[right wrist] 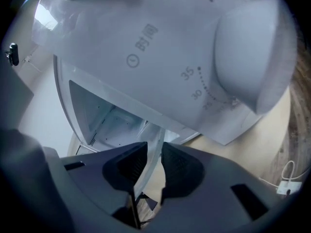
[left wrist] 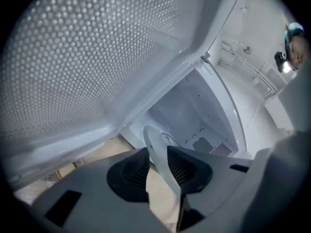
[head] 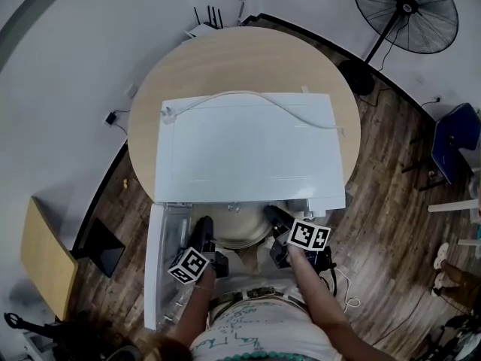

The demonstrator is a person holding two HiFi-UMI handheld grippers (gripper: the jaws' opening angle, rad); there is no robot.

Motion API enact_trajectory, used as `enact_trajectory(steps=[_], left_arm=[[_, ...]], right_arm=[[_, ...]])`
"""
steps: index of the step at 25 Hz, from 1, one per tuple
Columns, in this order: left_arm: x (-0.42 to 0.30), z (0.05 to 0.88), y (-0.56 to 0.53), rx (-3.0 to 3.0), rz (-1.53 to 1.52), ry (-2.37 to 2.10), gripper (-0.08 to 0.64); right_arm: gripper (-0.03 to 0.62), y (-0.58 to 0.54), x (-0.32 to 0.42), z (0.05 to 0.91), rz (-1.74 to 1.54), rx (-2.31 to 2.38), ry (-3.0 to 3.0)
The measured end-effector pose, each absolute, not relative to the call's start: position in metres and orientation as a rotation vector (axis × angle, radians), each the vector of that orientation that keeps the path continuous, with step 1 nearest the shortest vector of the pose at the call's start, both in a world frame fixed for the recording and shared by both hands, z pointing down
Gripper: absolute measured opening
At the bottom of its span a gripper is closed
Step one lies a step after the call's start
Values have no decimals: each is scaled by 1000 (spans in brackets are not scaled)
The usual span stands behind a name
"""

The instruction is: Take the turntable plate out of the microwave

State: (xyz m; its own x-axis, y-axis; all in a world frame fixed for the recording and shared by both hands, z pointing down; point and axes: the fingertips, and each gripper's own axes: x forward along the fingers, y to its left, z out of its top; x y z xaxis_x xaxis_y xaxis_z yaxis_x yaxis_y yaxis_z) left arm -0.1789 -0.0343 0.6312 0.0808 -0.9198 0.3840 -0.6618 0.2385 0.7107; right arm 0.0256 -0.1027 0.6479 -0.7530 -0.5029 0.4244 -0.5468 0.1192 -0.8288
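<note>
Glass turntable plate [head: 242, 235], round, smooth and thin-rimmed, sits partway out of the white microwave's [head: 248, 149] mouth, with the perforated door [left wrist: 87, 57] swung wide. My left gripper [head: 204, 228] and right gripper [head: 274, 218] each have ribbed black fingers [left wrist: 133, 171] clamped on its rim. What's left, I judge, is drawing it fully clear.

The microwave [head: 248, 145] casing was smooth, glossy white. Beneath it, the table [head: 225, 59] looked matt pale wood. The turntable plate [left wrist: 155, 148] was smooth, translucent glass.
</note>
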Motion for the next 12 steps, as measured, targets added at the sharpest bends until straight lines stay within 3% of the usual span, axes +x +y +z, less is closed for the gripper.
enact_trajectory(steps=[12], left_arm=[[-164, 612, -3, 1422, -507, -1763, 123]], right_arm=[[78, -99, 27, 625, 1672, 906, -2419]])
